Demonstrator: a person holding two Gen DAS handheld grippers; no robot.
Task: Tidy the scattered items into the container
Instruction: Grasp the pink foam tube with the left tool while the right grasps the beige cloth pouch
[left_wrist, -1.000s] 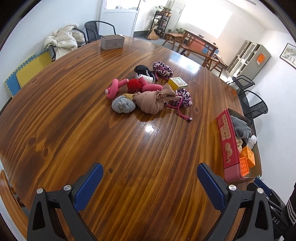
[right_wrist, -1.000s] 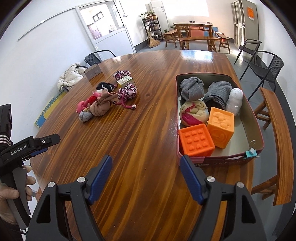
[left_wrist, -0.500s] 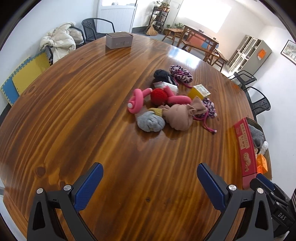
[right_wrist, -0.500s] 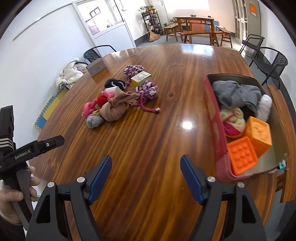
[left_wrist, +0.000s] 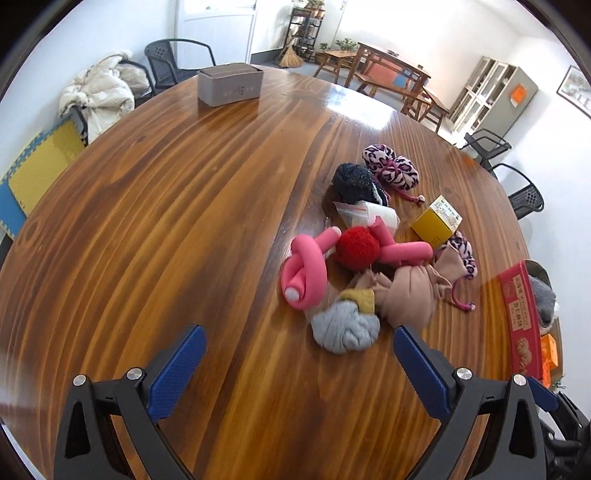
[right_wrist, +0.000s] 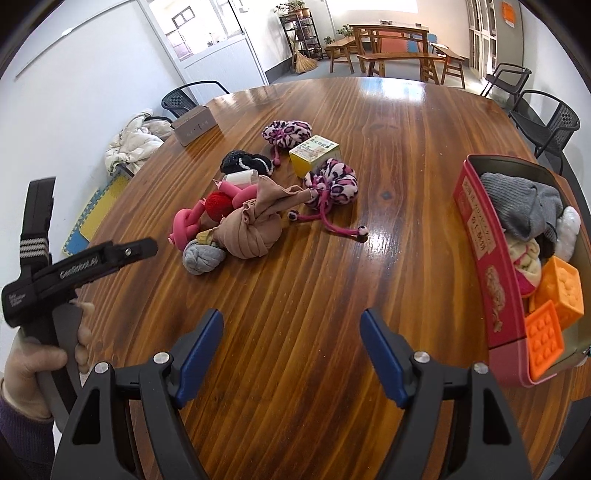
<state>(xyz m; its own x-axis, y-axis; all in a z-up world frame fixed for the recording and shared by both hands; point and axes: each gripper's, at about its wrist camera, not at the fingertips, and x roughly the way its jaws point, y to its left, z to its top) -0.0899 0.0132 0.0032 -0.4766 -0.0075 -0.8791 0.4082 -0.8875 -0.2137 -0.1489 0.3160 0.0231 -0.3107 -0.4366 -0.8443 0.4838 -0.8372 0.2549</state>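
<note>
We kept the table between us and the work: the tin sat at its right edge, half filled, the pile mid-table. Both tools, left and right, were spread and empty, aimed toward the grey sock, ready for a pick.

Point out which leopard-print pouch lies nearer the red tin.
The pouch beside the yellow box, touching the tan bundle. The other pouch lies behind the box, farther from the red tin.
</note>
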